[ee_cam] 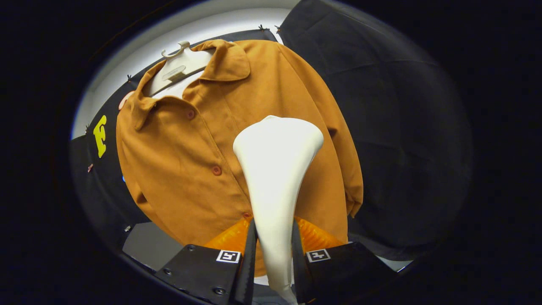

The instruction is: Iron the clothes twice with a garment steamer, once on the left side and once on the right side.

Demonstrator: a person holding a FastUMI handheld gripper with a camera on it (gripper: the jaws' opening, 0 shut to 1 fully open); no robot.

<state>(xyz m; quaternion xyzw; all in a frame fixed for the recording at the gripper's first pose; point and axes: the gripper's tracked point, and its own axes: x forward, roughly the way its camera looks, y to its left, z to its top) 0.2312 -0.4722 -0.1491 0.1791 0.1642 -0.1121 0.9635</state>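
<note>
Now, grip: the hand-held gripper [273, 254] is clenched on the garment steamer [276, 169], both fingers pressing its narrow neck from either side.
Steamer: its wide white head rises beyond the fingers toward 12 o'clock, lying over the shirt front just right of the button line.
Garment: the orange shirt [203, 161] hangs on a pale hanger [180, 63] at 11 o'clock, buttoned, collar open.
Risk: the tapered neck looks smooth; a tilt under pressure could likely let it slide between the fingers.
Risk: a hard push may swing the hanging shirt away, or catch the head on a button [217, 170].
Edges: the sleeve hem [353, 203] at 3 o'clock marks the shirt's right limit.
Room: dark booth cloth lies beyond at 2 o'clock; the shirt's left panel at 9 o'clock is uncovered.
</note>
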